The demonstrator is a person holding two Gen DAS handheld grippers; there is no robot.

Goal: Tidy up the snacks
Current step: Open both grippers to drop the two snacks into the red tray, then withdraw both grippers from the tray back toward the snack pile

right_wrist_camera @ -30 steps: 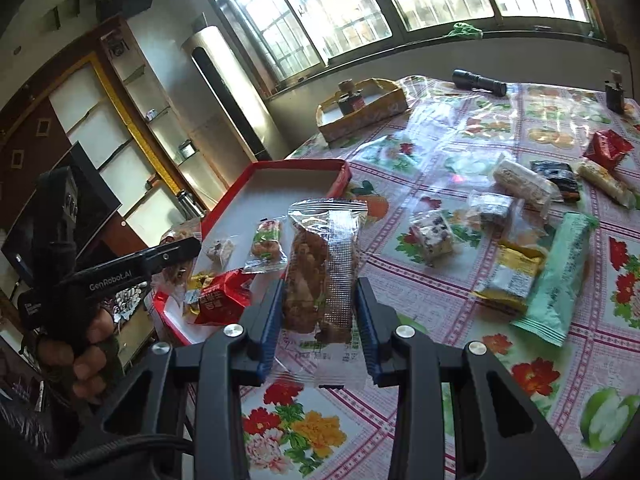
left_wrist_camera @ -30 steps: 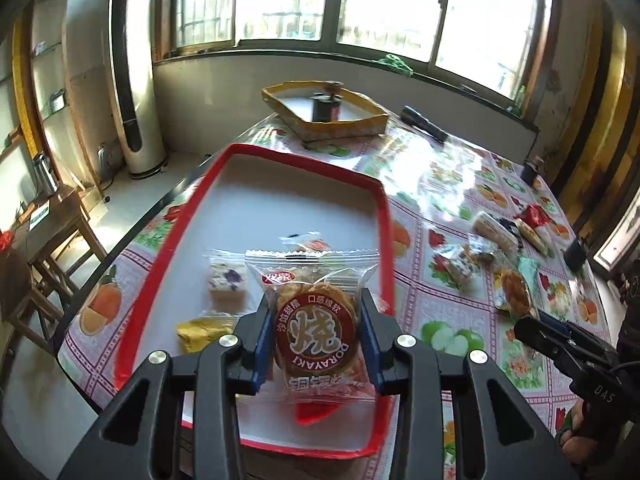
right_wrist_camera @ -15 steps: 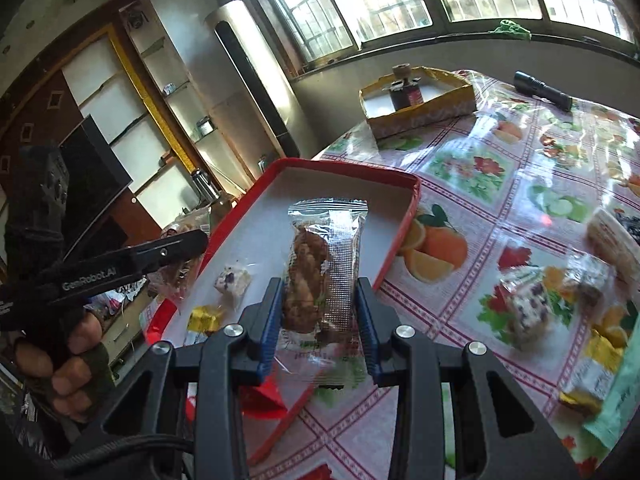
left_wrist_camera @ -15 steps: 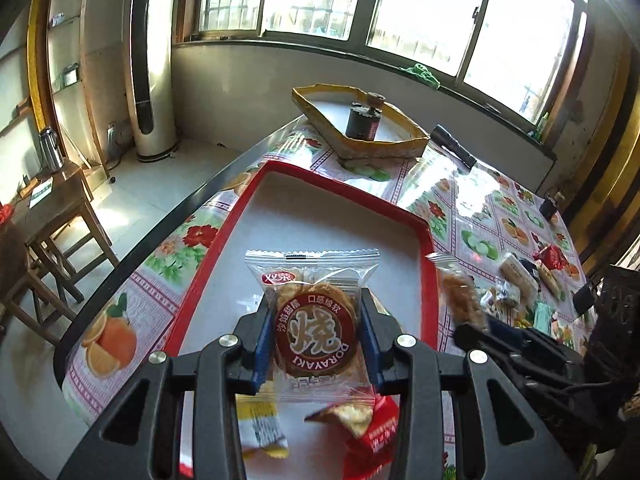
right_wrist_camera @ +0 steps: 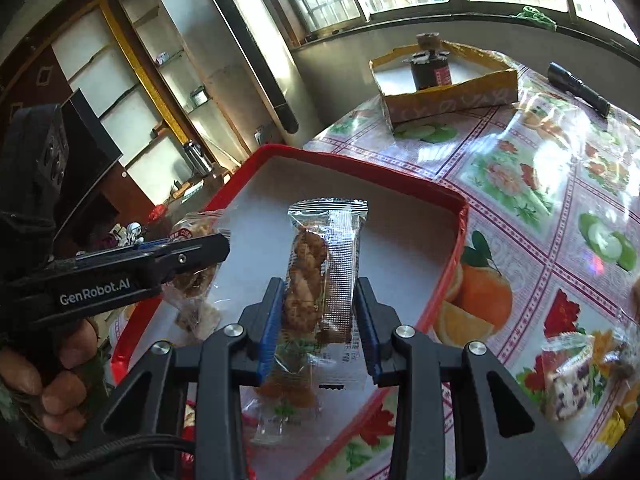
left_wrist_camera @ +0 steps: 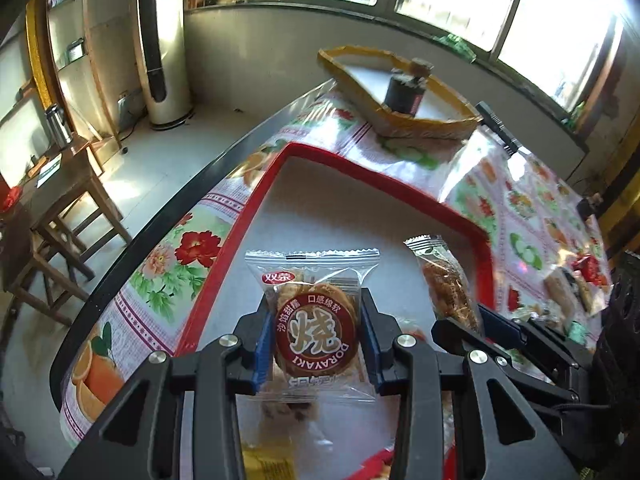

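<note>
Snacks hang over the red tray point(left_wrist_camera: 362, 178), one in each gripper. Furthest left, past the desk point(left_wrist_camera: 168, 268) edge with its flowered cloth, the floor drops away to a wooden stool. The left gripper point(left_wrist_camera: 316, 340) pinches a dorayaki packet point(left_wrist_camera: 316, 330) between its blue pads, which press on both side edges. The packet faces up with its round brown label readable, its long axis running away from the gripper toward the tray's far rim, its crimped top edge pointing that way. It hangs over the grey tray floor, near the left rim.

Just to its right, the right gripper point(right_wrist_camera: 320, 320) clamps a twisted-pastry packet point(right_wrist_camera: 324, 264), a long clear wrapper with a braided brown pastry inside. Its long axis also runs out ahead of the fingers toward the far rim, crimped end leading, while the other end hangs below the pads. It hangs above the middle of the tray, beside the dorayaki and apart from it.

Beyond the tray's far corner sits a yellow cardboard box point(right_wrist_camera: 448, 98) holding a dark jar point(right_wrist_camera: 430, 70). Right of that, a black flashlight point(right_wrist_camera: 578, 88) lies on the cloth. At the far right edge, more wrapped snacks point(right_wrist_camera: 572, 380) lie on the desk outside the tray.
</note>
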